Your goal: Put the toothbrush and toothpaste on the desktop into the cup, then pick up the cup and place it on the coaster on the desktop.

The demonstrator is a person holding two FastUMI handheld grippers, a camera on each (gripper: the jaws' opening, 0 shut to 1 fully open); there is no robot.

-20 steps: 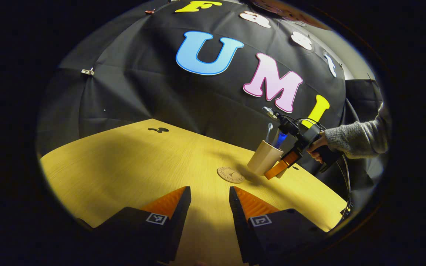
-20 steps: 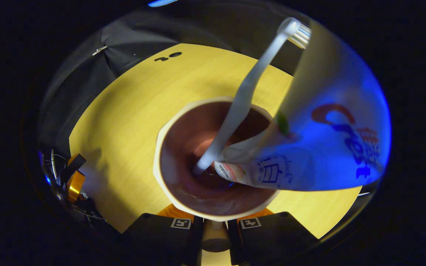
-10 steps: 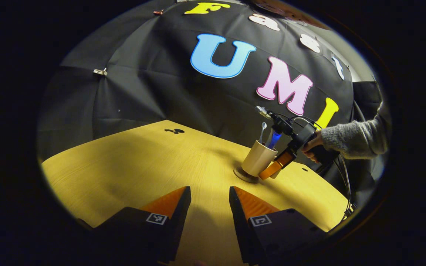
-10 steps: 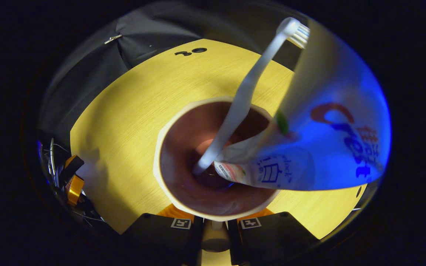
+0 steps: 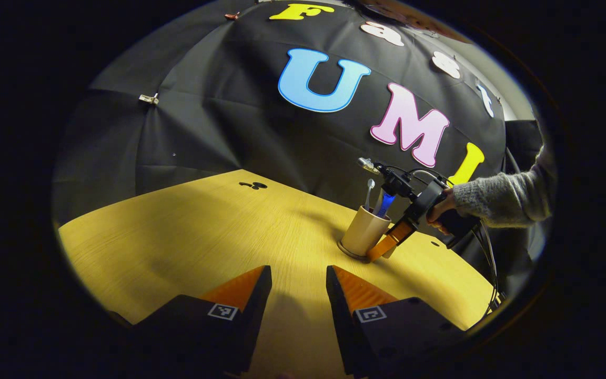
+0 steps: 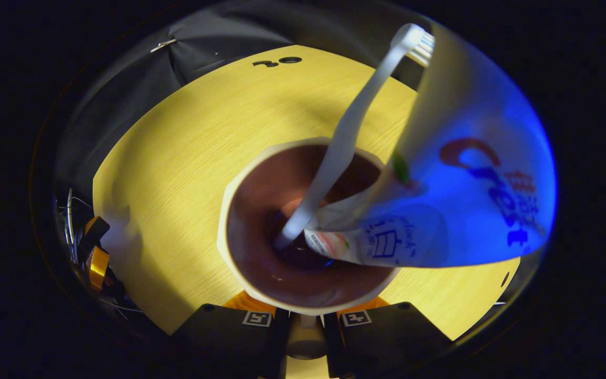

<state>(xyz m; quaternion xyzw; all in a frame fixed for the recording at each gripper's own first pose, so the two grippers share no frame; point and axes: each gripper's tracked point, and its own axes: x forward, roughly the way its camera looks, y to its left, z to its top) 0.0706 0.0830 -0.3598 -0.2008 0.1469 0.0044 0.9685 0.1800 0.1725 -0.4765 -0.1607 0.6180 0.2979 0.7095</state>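
A beige cup (image 5: 367,233) stands on the round wooden coaster (image 5: 346,249), whose rim peeks out beneath it at the table's right. A white toothbrush (image 5: 369,190) and a blue toothpaste tube (image 5: 385,203) stick out of its top. My right gripper (image 5: 385,246), held by a hand in a grey sleeve, is shut on the cup's near side. From above, the right gripper (image 6: 303,316) clasps the cup (image 6: 237,210) at its rim, with the toothbrush (image 6: 345,142) and toothpaste (image 6: 466,210) leaning inside. My left gripper (image 5: 298,279) hovers open over the table's front.
The yellow wooden table (image 5: 187,237) stretches wide to the left of the cup. A small dark mark (image 5: 253,185) lies near its far edge. Cables (image 5: 484,252) hang behind the right hand. The left gripper (image 6: 92,252) shows far off at the table's edge.
The right gripper carried the cup leftward over the coaster and lowered it onto it; the coaster is now mostly covered. The left gripper stayed open and barely shifted.
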